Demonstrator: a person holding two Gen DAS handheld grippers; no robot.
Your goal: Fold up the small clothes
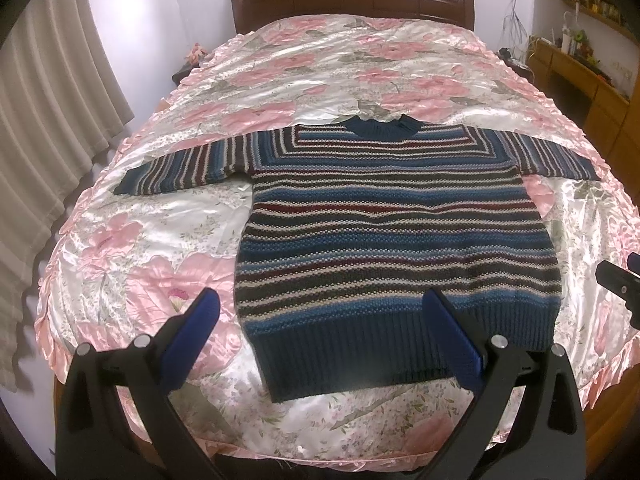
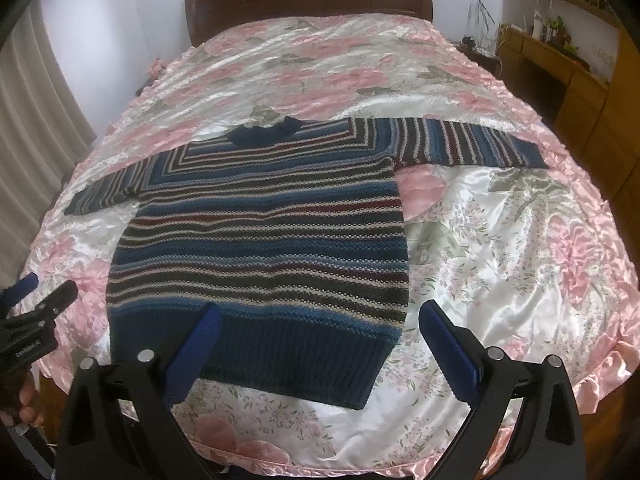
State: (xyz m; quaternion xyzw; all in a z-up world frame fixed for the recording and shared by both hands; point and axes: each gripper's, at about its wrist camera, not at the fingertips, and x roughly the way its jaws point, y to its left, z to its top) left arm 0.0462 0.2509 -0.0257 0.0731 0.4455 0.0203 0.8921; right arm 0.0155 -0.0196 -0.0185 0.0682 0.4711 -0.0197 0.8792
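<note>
Left gripper [image 1: 320,304] spread wide, blue pads [image 1: 200,332] apart, nothing between them; poised above the near edge of the bed, over the lower left corner of the sweater's hem. Right gripper [image 2: 320,316] likewise spread wide, empty, poised over the hem's right corner. Left gripper also seen at the left margin of the right wrist view, with fingertips of the person's hand [image 2: 28,400] below it.

Striped knit sweater [image 1: 396,232] lying flat and face up on the floral satin bedspread [image 1: 160,240], dark ribbed hem [image 2: 288,352] nearest, dark blue collar [image 1: 384,126] farthest. Body smooth, unfolded. Both sleeves stretched straight out sideways, left sleeve [image 1: 188,164] and right sleeve [image 2: 468,140] flat on the cover.

Beyond the collar, bare bedspread running up to a dark wooden headboard [image 1: 352,0]. Pleated curtains [image 1: 52,120] to the left; wooden desk and shelves [image 2: 560,76] with small items to the right, cables hanging on the wall near them.
</note>
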